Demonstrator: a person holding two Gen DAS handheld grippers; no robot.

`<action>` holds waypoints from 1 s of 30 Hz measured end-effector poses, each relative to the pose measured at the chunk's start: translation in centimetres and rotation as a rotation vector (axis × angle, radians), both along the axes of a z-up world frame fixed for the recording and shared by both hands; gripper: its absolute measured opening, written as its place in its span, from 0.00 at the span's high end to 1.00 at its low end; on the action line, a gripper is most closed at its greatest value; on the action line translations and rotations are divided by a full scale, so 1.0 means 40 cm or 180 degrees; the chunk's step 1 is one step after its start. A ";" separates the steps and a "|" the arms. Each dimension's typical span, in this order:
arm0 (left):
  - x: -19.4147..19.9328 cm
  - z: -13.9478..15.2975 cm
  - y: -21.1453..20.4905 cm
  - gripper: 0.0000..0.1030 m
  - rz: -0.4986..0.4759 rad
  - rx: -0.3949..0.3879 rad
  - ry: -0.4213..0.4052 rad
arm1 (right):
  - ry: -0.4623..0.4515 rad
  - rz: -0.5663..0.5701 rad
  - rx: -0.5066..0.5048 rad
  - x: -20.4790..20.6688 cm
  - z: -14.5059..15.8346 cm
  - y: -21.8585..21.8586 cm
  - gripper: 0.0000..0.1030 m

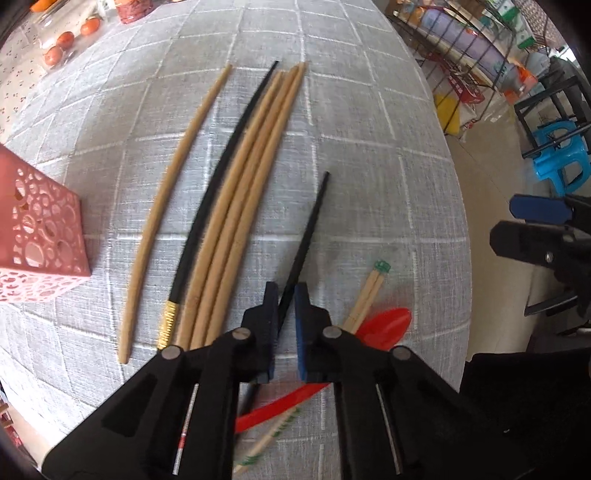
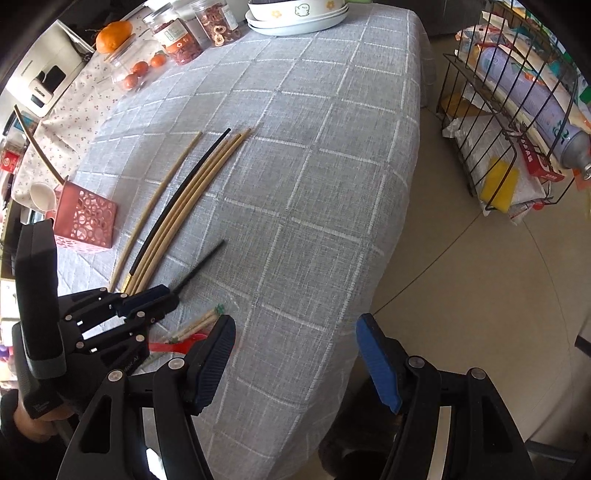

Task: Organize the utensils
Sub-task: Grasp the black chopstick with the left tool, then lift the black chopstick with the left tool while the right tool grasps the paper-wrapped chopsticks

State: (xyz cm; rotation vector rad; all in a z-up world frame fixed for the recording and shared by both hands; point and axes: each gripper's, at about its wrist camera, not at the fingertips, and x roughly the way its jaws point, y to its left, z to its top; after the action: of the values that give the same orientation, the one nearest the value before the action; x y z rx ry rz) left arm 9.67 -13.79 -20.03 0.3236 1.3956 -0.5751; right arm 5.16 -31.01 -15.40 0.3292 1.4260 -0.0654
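My left hand-held gripper (image 1: pixel 286 308) pinches black chopstick (image 1: pixel 308 236) low over surface (image 1: pixel 369 166), tip angled up. Thin stick cd pivot/slip. Right hand-held gripper (image 2: pixel 295 365) wide, empty, by edge. Pink holder (image 1: pixel 40 236) left.

A lived-in home dining corner. Beyond the fingers stretches a table under a grey checked cloth (image 2: pixel 314 177), carrying stacked flowered dishes (image 2: pixel 295 14), jars of dried fruit (image 2: pixel 218 22) and loose oranges (image 2: pixel 140 68) — everyday kitchen clutter. To the right of the fingers, a wire rack (image 2: pixel 509 122) crammed with household goods stands on a tiled floor (image 2: pixel 480 295), near a blue plastic stool (image 1: pixel 561 155).
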 end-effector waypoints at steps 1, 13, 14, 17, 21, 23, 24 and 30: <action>0.008 0.003 0.010 0.93 0.0055 0.0010 -0.0004 | -0.0003 0.0009 -0.0005 0.000 0.001 0.001 0.33; 0.025 0.006 0.037 0.93 0.0160 -0.0041 -0.0020 | 0.0075 0.0032 0.0061 0.001 -0.016 0.018 0.33; 0.024 0.023 0.038 0.94 0.0157 -0.0018 -0.0083 | 0.0083 0.0031 0.0074 0.002 -0.017 0.021 0.33; 0.019 0.095 0.068 0.94 0.0197 -0.0217 -0.0228 | 0.0102 0.0037 0.0122 0.005 -0.023 0.030 0.33; -0.001 0.190 0.116 0.94 0.0204 -0.0370 -0.0527 | 0.0163 0.0036 0.0180 0.013 -0.040 0.048 0.33; -0.013 0.228 0.138 0.94 0.0208 -0.0410 -0.0685 | 0.0210 0.0028 0.0236 0.019 -0.051 0.060 0.33; -0.017 0.244 0.150 0.94 0.0217 -0.0430 -0.0750 | 0.0236 0.0029 0.0273 0.023 -0.057 0.068 0.33; -0.022 0.301 0.195 0.94 0.0280 -0.0561 -0.0980 | 0.0308 0.0093 0.0393 0.044 -0.084 0.129 0.33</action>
State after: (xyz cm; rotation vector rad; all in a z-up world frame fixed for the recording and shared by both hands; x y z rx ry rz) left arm 8.79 -6.00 -7.98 0.1979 1.0498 -0.5462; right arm 6.92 -25.85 -18.76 0.4114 1.5339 0.0311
